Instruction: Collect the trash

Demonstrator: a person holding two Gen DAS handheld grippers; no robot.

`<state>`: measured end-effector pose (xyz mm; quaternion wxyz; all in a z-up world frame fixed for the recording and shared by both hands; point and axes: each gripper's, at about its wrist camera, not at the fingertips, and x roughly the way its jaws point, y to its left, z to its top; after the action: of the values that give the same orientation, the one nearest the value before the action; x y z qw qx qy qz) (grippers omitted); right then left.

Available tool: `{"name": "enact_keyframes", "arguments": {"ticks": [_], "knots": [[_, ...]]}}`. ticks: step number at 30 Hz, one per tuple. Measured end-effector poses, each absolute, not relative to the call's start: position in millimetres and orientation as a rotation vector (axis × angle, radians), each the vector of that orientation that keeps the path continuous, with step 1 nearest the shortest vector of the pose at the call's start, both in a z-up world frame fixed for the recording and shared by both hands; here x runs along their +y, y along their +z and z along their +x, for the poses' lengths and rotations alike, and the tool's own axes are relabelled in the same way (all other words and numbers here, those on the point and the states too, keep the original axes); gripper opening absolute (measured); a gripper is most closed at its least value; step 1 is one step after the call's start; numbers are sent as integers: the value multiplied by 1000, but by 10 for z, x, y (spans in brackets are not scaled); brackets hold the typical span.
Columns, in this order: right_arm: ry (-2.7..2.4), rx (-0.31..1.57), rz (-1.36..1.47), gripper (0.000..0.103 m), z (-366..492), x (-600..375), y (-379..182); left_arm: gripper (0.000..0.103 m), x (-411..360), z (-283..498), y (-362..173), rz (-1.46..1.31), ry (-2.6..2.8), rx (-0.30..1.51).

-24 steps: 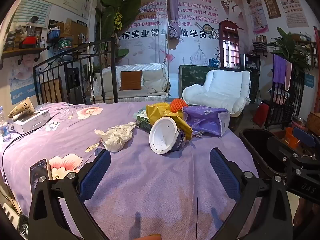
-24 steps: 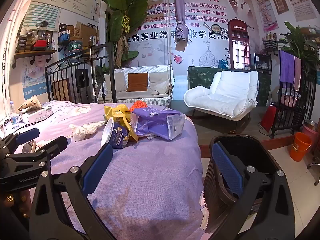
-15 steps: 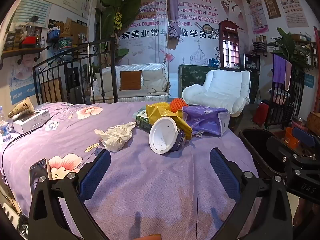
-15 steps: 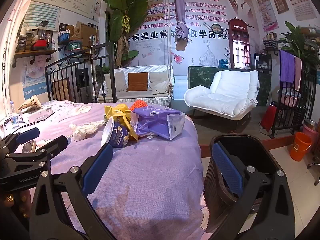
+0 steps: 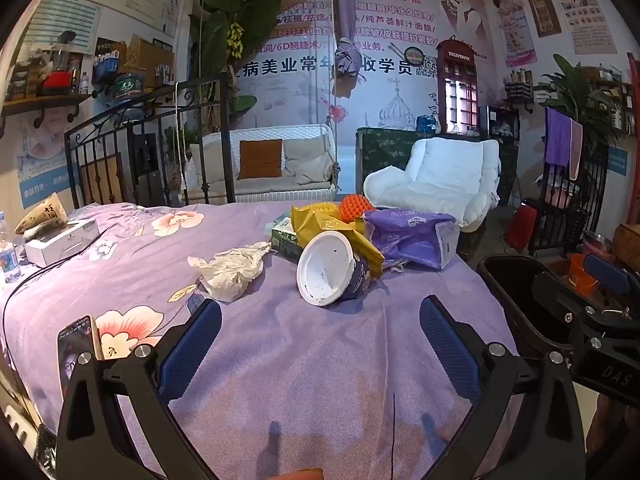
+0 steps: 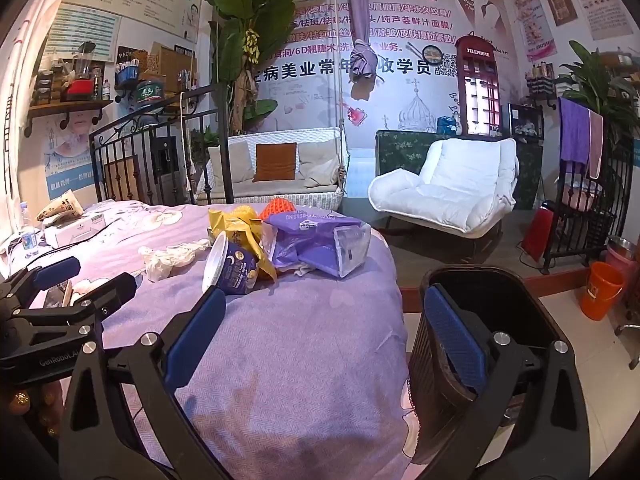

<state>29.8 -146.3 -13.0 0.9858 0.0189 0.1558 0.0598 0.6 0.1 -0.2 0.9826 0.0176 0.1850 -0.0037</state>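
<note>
So I've got both claws hovering over the purple bedspread (image 5: 320,360), nothing grabbed. Left gripper (image 5: 320,340) has its fingers spread wide, right gripper (image 6: 324,328) same deal, wide apart and holding nothing.

The trash sits in a heap toward the far side of the bed: a tipped-over paper cup (image 5: 330,268) with its white inside facing my left cam, a yellow wrapper (image 5: 320,224) behind it, a purple plastic bag (image 5: 412,232) touching that, and an orange ball (image 5: 354,207) peeking out behind. A crumpled tissue (image 5: 232,268) lies just left of the cup. The black waste bin (image 6: 492,304) stands on the floor right beside the bed.
</note>
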Motion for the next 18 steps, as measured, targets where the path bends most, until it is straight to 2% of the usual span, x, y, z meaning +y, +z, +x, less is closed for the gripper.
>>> {"name": "enact_keyframes", "arguments": {"ticks": [11, 18], "knots": [[120, 329, 40, 99, 345, -1370, -235, 98, 0, 4, -4, 36, -9, 376], [135, 370, 39, 99, 427, -1390, -244, 98, -17, 155, -253, 18, -43, 436]]}}
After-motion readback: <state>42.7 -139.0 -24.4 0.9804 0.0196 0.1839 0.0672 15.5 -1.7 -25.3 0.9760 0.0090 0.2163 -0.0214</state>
